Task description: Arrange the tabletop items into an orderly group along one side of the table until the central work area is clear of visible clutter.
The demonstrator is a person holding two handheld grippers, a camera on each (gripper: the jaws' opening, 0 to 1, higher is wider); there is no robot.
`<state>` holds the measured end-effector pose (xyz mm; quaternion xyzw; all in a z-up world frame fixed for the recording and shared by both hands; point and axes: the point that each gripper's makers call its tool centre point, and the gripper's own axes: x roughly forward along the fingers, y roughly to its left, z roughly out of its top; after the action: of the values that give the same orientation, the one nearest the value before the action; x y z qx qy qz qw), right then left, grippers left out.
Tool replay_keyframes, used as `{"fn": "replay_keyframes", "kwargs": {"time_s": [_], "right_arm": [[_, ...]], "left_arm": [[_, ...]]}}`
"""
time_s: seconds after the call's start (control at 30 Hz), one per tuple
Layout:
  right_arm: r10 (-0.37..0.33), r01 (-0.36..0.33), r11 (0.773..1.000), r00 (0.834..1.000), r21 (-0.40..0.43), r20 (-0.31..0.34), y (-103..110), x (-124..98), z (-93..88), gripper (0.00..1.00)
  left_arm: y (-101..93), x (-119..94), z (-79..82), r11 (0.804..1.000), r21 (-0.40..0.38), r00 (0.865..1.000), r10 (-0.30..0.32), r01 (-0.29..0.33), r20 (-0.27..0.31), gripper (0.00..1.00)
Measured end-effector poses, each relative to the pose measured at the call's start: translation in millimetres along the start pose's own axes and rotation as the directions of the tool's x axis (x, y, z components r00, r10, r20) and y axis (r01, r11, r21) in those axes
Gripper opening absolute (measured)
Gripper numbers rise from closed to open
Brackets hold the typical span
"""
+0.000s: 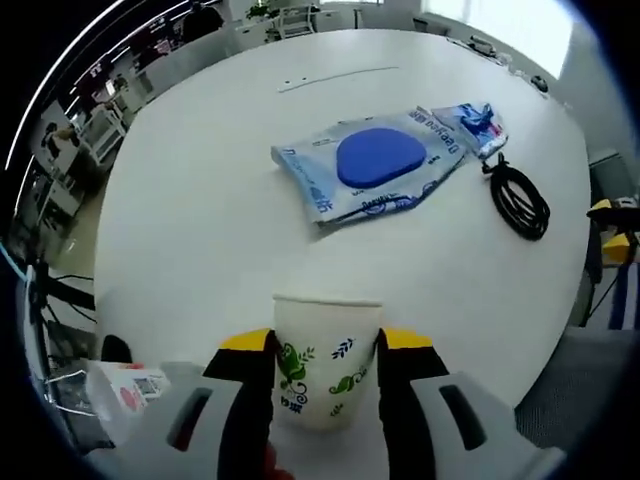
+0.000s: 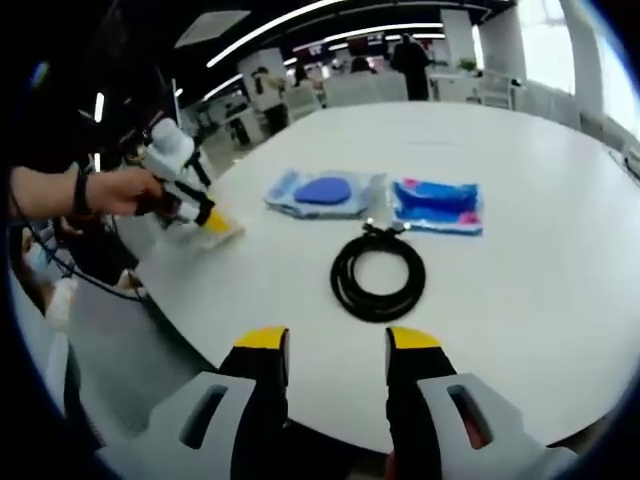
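A white paper cup [image 1: 326, 368] with green leaf prints stands on the white round table [image 1: 200, 220] near its edge. My left gripper [image 1: 325, 342] is shut on it, one yellow-tipped jaw against each side. Beyond the cup lie a clear packet with a blue oval pad [image 1: 375, 160], a smaller blue packet [image 1: 478, 122] and a coiled black cable [image 1: 520, 200]. In the right gripper view, my right gripper [image 2: 338, 352] hangs open over the near table edge with nothing between its jaws. The cable [image 2: 378, 275] lies just ahead, both packets [image 2: 325, 192] [image 2: 437, 205] behind it. A hand [image 2: 125, 190] holds the left gripper [image 2: 195, 210] at the left edge.
A thin pale strip [image 1: 335, 77] lies at the far side of the table. A small white wrapper with red print [image 1: 125, 392] sits low left, off the table edge. Office desks and chairs [image 2: 330, 85] stand beyond the table.
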<state>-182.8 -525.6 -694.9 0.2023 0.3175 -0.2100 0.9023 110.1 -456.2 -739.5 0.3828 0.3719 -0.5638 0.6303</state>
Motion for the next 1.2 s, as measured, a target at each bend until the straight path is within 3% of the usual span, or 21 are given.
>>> {"fn": "replay_keyframes", "kwargs": {"time_s": [0.27,0.5,0.67,0.97,1.07,1.1,1.2], "right_arm": [[-0.012,0.011,1.000,1.000,0.013,0.023,2,-6,-2.5,0.37],[-0.012,0.011,1.000,1.000,0.015,0.027,5,-9,-5.0,0.37],[-0.013,0.012,1.000,1.000,0.014,0.027,5,-12,-6.5,0.37],[0.007,-0.007,1.000,1.000,0.006,0.024,6,-14,-7.0,0.37],[0.028,-0.028,1.000,0.999,-0.002,0.025,11,-10,-4.3,0.37],[0.040,-0.040,0.999,0.999,-0.009,0.023,14,-8,-3.4,0.37],[0.081,-0.081,0.996,0.996,-0.028,0.020,25,-4,-0.4,0.36]], "left_arm": [[-26.6,-7,-21.8,0.998,0.013,0.998,-0.055,0.055,-0.010,0.41],[-31.2,0,-31.4,0.997,0.018,0.996,-0.079,0.080,-0.032,0.44],[-33.6,5,-47.4,0.995,-0.013,0.993,-0.102,0.101,-0.063,0.46],[-35.7,-9,-42.2,0.992,-0.059,0.993,-0.107,0.110,0.039,0.41],[-41.4,-15,-39.1,0.986,-0.097,0.988,-0.128,0.136,0.085,0.41],[-44.9,-19,-34.2,0.980,-0.122,0.982,-0.140,0.155,0.128,0.41],[-52.2,-29,-31.7,0.978,-0.114,0.974,-0.151,0.172,0.171,0.41]]}}
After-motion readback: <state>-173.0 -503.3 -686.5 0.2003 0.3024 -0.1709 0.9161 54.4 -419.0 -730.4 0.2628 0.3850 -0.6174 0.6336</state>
